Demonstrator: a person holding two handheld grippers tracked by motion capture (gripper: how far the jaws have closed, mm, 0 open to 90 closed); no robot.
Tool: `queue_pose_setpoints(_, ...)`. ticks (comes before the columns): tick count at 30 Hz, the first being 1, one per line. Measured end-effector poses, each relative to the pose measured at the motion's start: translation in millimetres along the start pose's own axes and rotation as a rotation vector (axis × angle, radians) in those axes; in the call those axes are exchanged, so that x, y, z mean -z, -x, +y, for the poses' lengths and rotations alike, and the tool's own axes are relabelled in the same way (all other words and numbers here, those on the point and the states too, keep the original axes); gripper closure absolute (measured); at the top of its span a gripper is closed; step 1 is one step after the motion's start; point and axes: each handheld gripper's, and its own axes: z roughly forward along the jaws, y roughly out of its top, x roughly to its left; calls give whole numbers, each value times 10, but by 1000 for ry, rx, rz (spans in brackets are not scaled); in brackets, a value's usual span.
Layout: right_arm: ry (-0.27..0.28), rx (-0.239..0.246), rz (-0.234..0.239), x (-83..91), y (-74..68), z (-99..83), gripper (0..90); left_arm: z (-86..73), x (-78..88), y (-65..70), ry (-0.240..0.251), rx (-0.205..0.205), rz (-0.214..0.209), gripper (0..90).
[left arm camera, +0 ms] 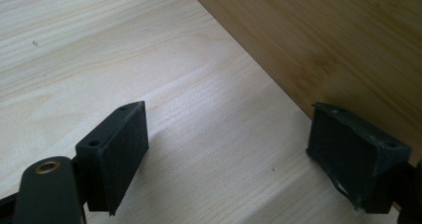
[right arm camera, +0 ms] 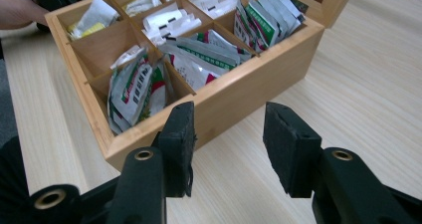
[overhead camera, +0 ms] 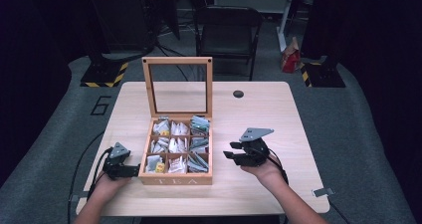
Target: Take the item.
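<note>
A wooden tea box (overhead camera: 176,179) marked "TEA" stands on the table with its glass lid (overhead camera: 177,59) upright. Its nine compartments hold several tea bags (overhead camera: 171,147). My left gripper (overhead camera: 134,170) rests on the table at the box's left front corner, open, with bare tabletop between its jaws; in the left gripper view (left arm camera: 229,144) one jaw sits close to the box wall (left arm camera: 323,45). My right gripper (overhead camera: 231,152) hovers just right of the box, pointing at it. Seen from the right gripper view (right arm camera: 229,139), it is open and empty, facing the box wall (right arm camera: 239,99) and green-and-white tea bags (right arm camera: 134,87).
The light wooden table (overhead camera: 259,114) has a round black cap (overhead camera: 238,93) near its back edge and a metal clip (overhead camera: 323,191) at its front right corner. A dark folding chair (overhead camera: 226,32) and a red bag (overhead camera: 290,57) stand on the floor behind.
</note>
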Motion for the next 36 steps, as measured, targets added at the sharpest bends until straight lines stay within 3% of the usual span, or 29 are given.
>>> queue_pose_setpoints(15, 17, 11, 43, -135, -125, 132, 524, 0, -1, 2, 2, 3, 0, 158)
queue_pose_setpoints(30, -11, 48, 80, -312, -259, 162, 582, 0, -2, 3, 3, 4, 0, 158)
queue_pose_setpoints(36, -16, 41, 93, -357, -290, 162, 590, -2, 0, 6, -1, 8, -3, 158)
